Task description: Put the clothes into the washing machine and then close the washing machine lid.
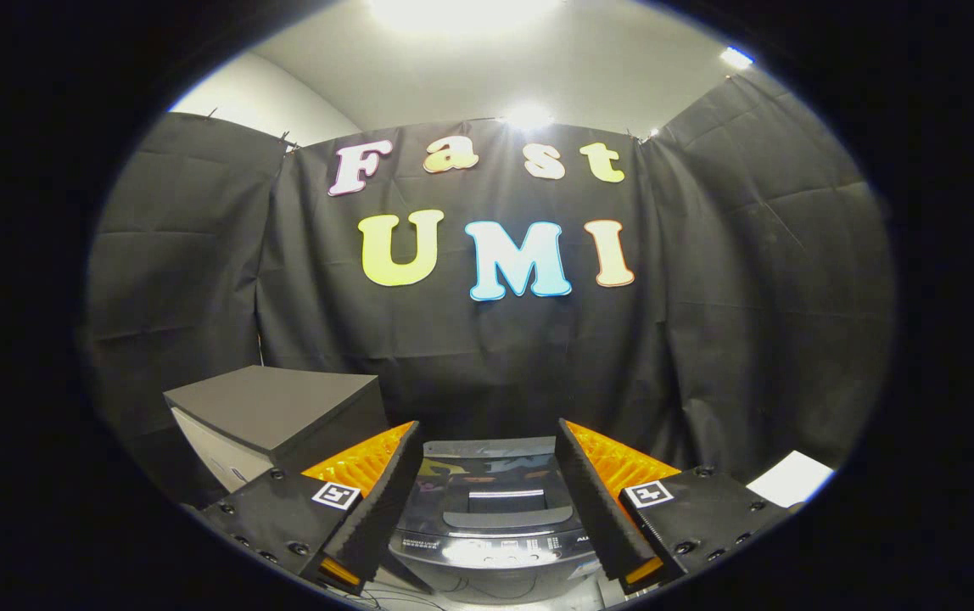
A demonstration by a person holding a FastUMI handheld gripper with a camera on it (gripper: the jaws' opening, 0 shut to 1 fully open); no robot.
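Going left to right: lower left of the frame there's a dark box-like cabinet point(271, 416) with a flat top and a pale front, sitting against the booth wall, off to the left of the gripper's left finger. No idea what's in it, it looks closed.

Then the gripper point(487, 492) itself, bottom centre. Fingers are spread wide apart, nothing between them, not touching anything.

Right in the gap between the fingers, a bit below and ahead, is the washing machine point(491, 530). It's a top-loader, dark glossy lid point(495, 492) with a handle recess, control strip along the near edge. Lid looks down to me, so I can't see into the tub or tell whether anything's in there. The machine sits square-on to the gripper, dead centre, so it's basically a straight-ahead-and-down reach.

Far lower right, past the right finger, there's a white flat thing point(792, 478), paper or a board, can't tell.

Haven't spotted any clothes here, so I'd guess the job is either just starting or the lid's already been closed.
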